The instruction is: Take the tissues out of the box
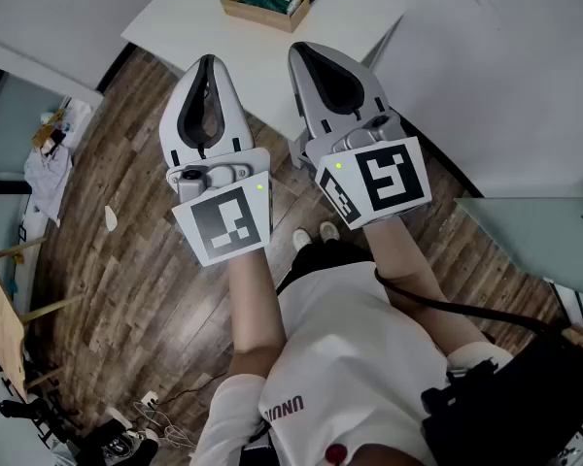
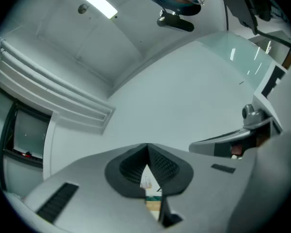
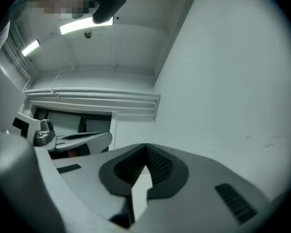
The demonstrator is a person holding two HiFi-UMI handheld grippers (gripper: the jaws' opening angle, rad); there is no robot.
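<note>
The white table [image 1: 194, 17] is best approached first, as both grippers are held well short of it. The left gripper [image 1: 208, 62] and right gripper [image 1: 305, 50] are closed on nothing, so the jaws should be opened before reaching. On the table, the tissues [image 1: 269, 0] are seen lying in a shallow wooden box [image 1: 253, 14].

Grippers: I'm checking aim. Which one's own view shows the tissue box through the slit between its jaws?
The left gripper: wood and green of the tissue box show in its slit. The right gripper shows only plain white there.
</note>
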